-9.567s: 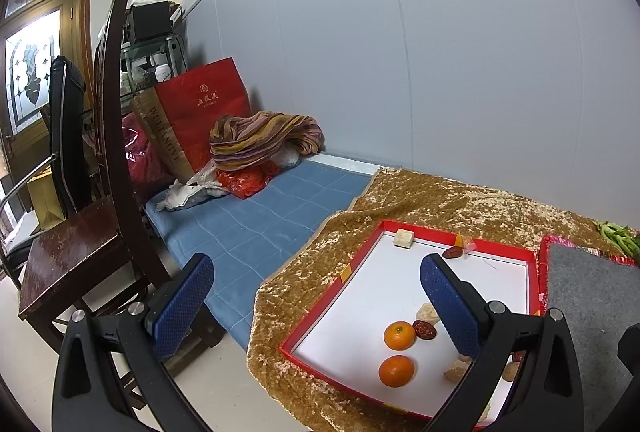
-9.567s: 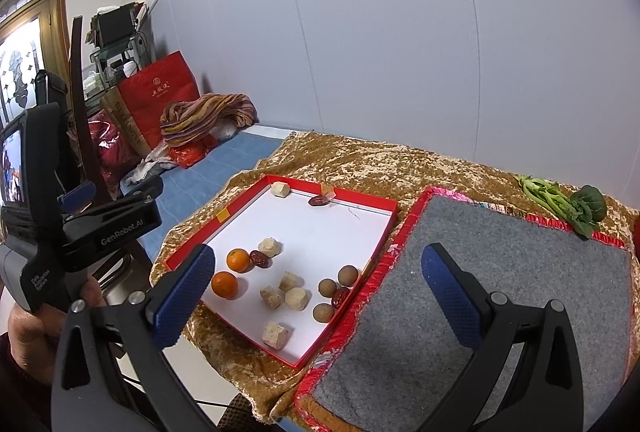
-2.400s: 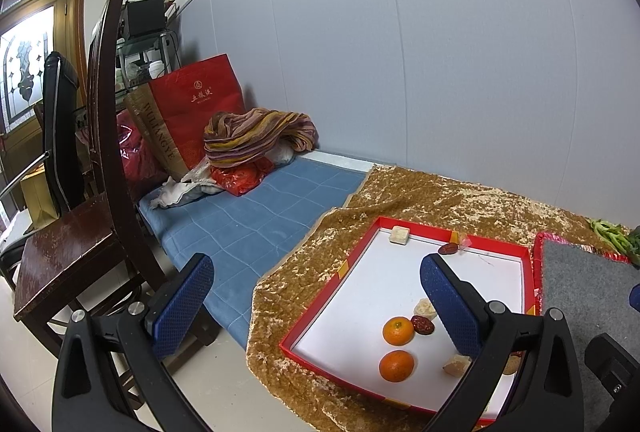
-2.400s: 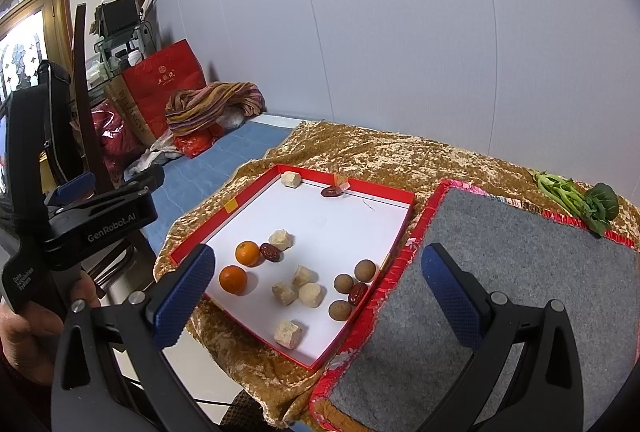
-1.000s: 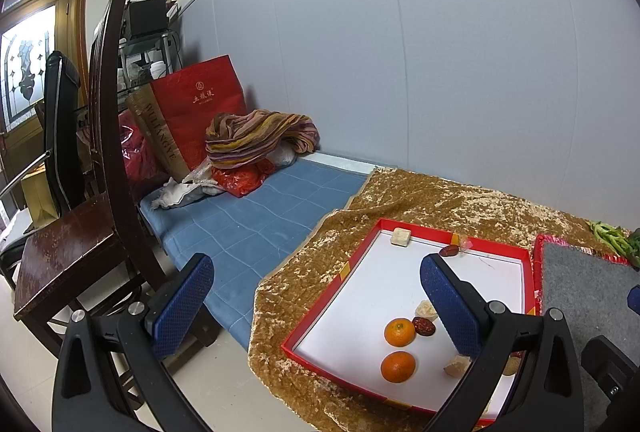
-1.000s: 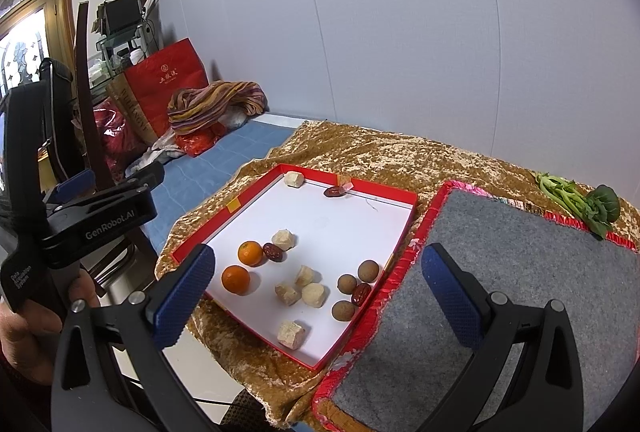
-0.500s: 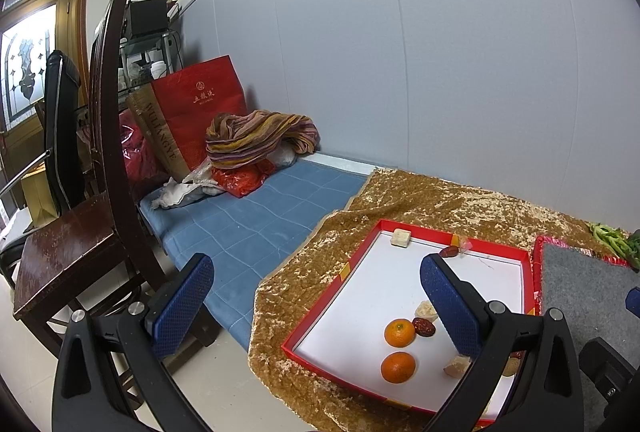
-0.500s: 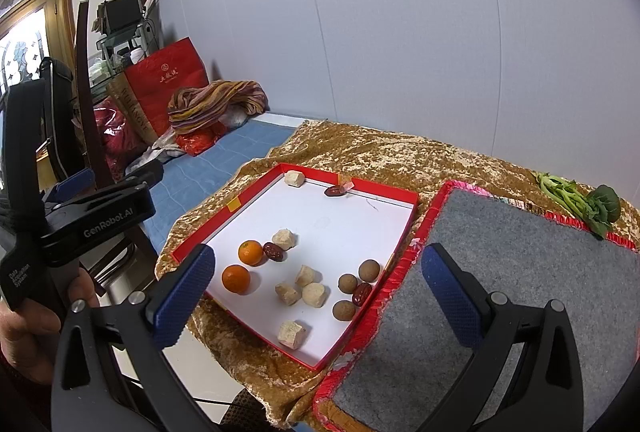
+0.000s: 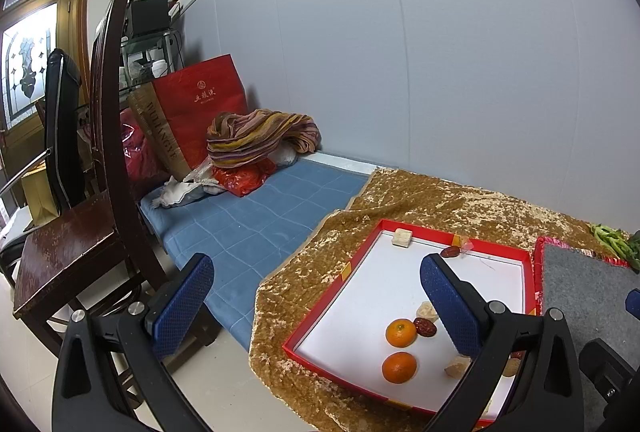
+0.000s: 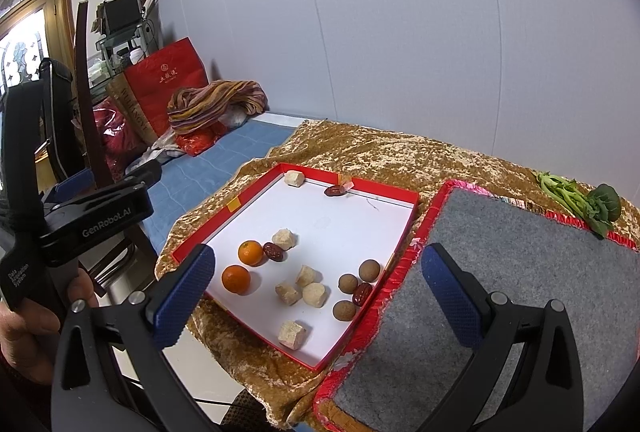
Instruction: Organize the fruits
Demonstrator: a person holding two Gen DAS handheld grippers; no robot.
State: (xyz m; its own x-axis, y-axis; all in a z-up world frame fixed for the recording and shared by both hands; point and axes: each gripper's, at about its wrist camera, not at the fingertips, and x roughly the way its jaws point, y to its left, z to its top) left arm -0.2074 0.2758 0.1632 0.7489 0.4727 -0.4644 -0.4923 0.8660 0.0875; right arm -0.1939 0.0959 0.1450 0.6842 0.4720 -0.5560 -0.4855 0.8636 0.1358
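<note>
both grippers gape above the red tray (image 10: 404, 228) of fruit.

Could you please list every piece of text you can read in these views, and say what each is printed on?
"GenRobot.AI": side of the left gripper.
"Data Acquisition System": its handle.
"WULIANGYE": gold side of the red gift bag.
Gold Chinese characters on the bag's red front: too blurred to read.

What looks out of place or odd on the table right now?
Leafy greens lie alone on the gold cloth beyond the grey mat, apart from the fruit. In the red tray, oranges, dates and pale chunks lie scattered and mixed. Nothing spilled or damaged.
</note>
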